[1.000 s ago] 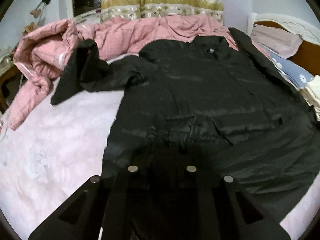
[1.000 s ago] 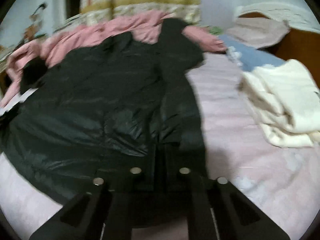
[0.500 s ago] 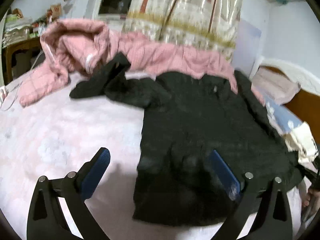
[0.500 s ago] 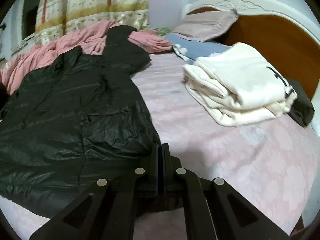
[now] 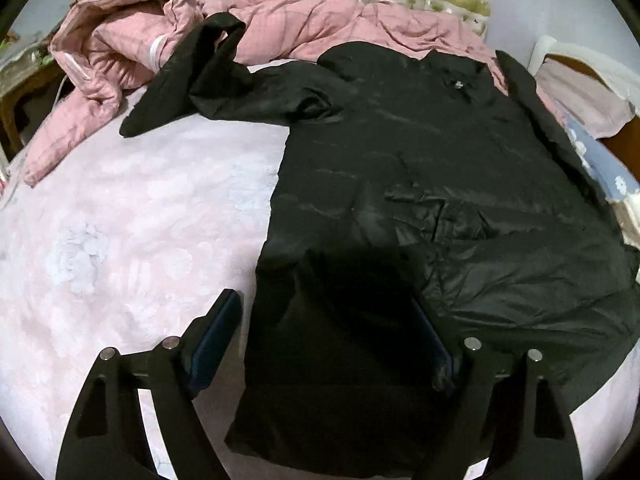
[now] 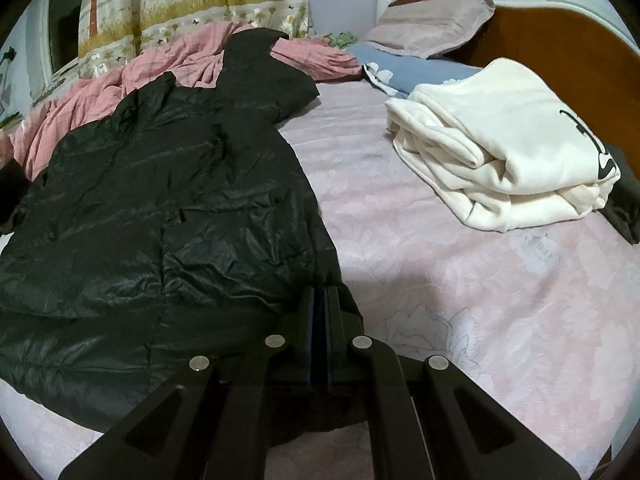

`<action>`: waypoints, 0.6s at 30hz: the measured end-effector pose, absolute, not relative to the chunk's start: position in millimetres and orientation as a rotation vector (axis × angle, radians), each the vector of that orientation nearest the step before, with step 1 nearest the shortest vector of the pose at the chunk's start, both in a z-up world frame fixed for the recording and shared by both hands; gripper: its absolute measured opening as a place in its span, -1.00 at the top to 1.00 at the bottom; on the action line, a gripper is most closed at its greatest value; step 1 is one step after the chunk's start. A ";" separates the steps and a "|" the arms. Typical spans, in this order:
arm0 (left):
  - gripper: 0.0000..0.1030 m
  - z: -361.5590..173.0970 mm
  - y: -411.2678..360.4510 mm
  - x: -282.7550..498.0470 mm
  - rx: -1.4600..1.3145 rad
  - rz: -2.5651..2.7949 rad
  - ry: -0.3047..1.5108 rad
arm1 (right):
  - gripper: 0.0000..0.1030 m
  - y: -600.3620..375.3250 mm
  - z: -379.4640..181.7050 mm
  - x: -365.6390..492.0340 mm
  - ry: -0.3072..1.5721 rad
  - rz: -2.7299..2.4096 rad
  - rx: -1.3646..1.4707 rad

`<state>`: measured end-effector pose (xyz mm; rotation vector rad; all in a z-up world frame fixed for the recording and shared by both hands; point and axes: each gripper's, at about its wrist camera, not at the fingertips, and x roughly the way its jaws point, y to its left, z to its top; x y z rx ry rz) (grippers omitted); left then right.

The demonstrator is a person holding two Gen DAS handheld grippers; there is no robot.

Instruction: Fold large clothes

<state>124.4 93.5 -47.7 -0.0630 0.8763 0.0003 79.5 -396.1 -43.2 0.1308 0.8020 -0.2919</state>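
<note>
Pink quilt (image 5: pixel 120 52) bunched far left. Black jacket (image 5: pixel 420 184) spread flat on pink bedsheet (image 5: pixel 120 220). Left gripper (image 5: pixel 326 320) jaws wide but closing, straddling jacket's hem corner, not pinching it. Right gripper (image 6: pixel 320 304) clenched on jacket's opposite hem edge. Folded white garment (image 6: pixel 504 156) far right.

The black coat (image 6: pixel 168 216) runs off the left edge of the right wrist view. A dark garment (image 6: pixel 626 212) lies mostly hidden behind the folded cream clothes (image 6: pixel 504 160).
</note>
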 end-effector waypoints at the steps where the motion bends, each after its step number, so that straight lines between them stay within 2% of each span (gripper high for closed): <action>1: -0.60 -46.8 90.4 122.0 -0.049 0.011 0.869 | 0.93 -395.5 -43.8 79.5 0.805 -0.292 0.132; 5: -0.34 -31.5 86.3 108.5 -0.020 0.046 0.759 | 0.93 -394.7 -41.9 77.9 0.794 -0.295 0.125; 12: -0.34 21.0 74.4 54.5 0.040 -0.044 0.428 | 0.92 -383.0 1.5 42.8 0.563 -0.275 0.063; 16: -0.35 27.2 60.8 48.2 0.023 -0.168 0.438 | 0.77 -371.7 19.6 28.4 0.485 -0.148 0.101; 17: -0.35 26.0 56.6 51.2 0.022 -0.187 0.456 | 0.70 -366.3 21.5 27.3 0.477 -0.114 0.102; 18: -0.35 22.0 52.5 55.6 0.018 -0.204 0.486 | 0.51 -359.3 21.6 28.8 0.482 -0.072 0.095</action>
